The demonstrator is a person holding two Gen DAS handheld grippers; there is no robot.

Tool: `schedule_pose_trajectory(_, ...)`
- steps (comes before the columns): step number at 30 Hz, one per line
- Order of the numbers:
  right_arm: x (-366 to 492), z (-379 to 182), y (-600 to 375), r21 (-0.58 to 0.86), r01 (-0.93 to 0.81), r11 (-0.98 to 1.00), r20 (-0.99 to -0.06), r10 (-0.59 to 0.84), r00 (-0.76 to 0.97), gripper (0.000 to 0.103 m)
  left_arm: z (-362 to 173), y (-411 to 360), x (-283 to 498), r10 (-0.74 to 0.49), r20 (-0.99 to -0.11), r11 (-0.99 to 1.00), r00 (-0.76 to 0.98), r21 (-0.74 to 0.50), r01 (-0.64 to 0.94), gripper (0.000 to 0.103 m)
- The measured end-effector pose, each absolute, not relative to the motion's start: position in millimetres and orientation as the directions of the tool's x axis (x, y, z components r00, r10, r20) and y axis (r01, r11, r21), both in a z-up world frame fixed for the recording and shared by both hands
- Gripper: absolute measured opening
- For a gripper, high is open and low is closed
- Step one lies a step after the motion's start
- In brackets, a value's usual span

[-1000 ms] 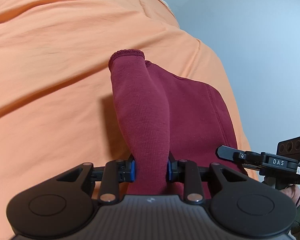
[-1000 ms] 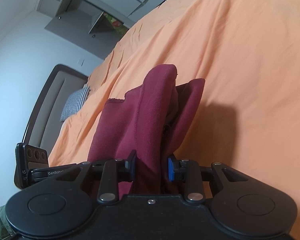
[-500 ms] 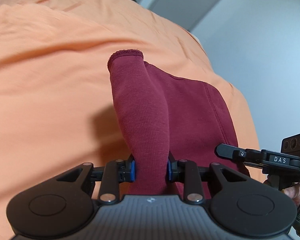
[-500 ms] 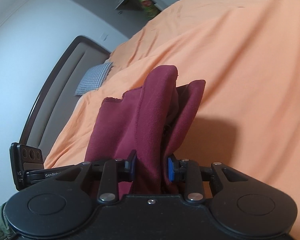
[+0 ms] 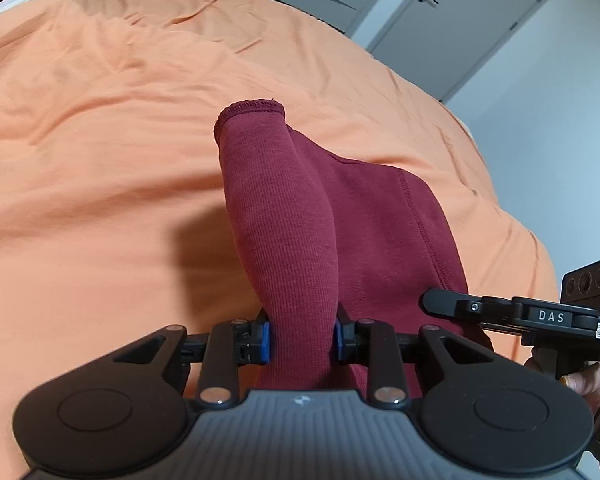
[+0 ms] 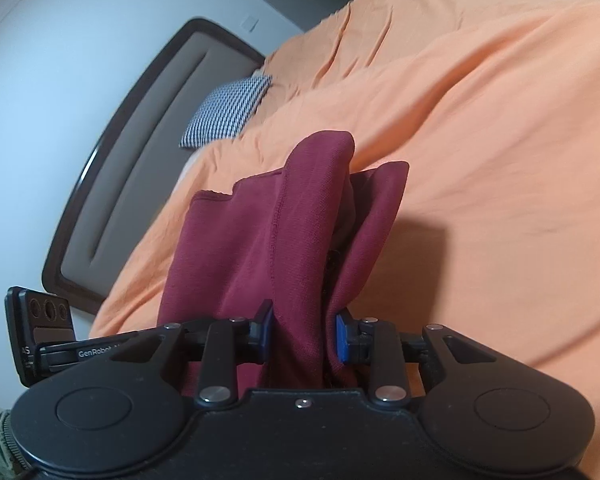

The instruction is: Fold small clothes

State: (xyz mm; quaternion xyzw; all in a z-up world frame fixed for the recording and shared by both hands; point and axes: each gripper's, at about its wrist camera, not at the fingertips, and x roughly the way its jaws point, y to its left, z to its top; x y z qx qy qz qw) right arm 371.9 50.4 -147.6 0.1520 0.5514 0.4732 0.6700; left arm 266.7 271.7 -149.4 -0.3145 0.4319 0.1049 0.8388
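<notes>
Hand-held grippers (image 5: 302, 338) (image 6: 304, 330) pinch maroon garment (image 5: 296, 216) over, seemingly, bedspread (image 5: 100, 160).

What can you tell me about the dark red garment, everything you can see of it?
The dark red garment is soft ribbed knit with stitched seams and a hemmed edge at its far end. It hangs bunched above the orange bedspread, casting a shadow there. The left claw and right claw each pinch a gathered fold.

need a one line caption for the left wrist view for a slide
Left gripper clamps a bunched maroon garment above an orange bedspread, with the right gripper alongside.
</notes>
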Motion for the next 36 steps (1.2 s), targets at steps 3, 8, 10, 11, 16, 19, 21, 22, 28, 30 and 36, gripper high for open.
schedule_pose_trajectory(3,375,-156,77,0.72,-0.472,0.509,-0.609,0.79,-0.076,0.032,-165,287,264,-0.091,-0.797,0.766,0.597,-0.439,-0.469,0.03)
schedule_pose_trajectory(8,373,-178,108,0.691,-0.478,0.542,-0.655,0.749,-0.097,0.032,-192,302,259,-0.1,-0.817,0.758,0.568,-0.432,-0.489,0.03)
schedule_pose_trajectory(10,374,-188,115,0.673,-0.474,0.568,-0.681,0.725,-0.098,0.032,-202,313,241,-0.102,-0.826,0.759,0.555,-0.425,-0.493,0.03)
schedule_pose_trajectory(11,374,-194,117,0.662,-0.473,0.582,-0.695,0.712,-0.097,0.032,-207,312,242,-0.098,-0.83,0.761,0.549,-0.418,-0.496,0.031)
schedule_pose_trajectory(16,372,-213,121,0.633,-0.461,0.622,-0.733,0.672,-0.099,0.034,-224,314,236,-0.107,-0.84,0.747,0.531,-0.421,-0.515,0.035)
schedule_pose_trajectory(19,370,-212,123,0.63,-0.462,0.625,-0.736,0.67,-0.097,0.037,-220,312,233,-0.114,-0.832,0.733,0.543,-0.44,-0.519,0.036)
schedule_pose_trajectory(21,371,-208,126,0.645,-0.444,0.622,-0.725,0.682,-0.097,0.042,-219,314,233,-0.119,-0.827,0.724,0.549,-0.451,-0.522,0.038)
schedule_pose_trajectory(22,373,-207,126,0.646,-0.44,0.624,-0.725,0.683,-0.095,0.046,-219,319,230,-0.121,-0.826,0.723,0.551,-0.453,-0.522,0.038)
schedule_pose_trajectory(28,366,-189,115,0.61,-0.468,0.639,-0.736,0.676,-0.036,0.056,-207,312,216,-0.096,-0.837,0.727,0.539,-0.429,-0.536,0.055)
schedule_pose_trajectory(30,362,-182,112,0.592,-0.482,0.646,-0.741,0.672,-0.01,0.06,-202,309,213,-0.091,-0.834,0.729,0.545,-0.428,-0.533,0.062)
schedule_pose_trajectory(36,348,-166,105,0.552,-0.511,0.659,-0.754,0.656,0.031,0.073,-194,300,211,-0.08,-0.829,0.728,0.554,-0.428,-0.535,0.079)
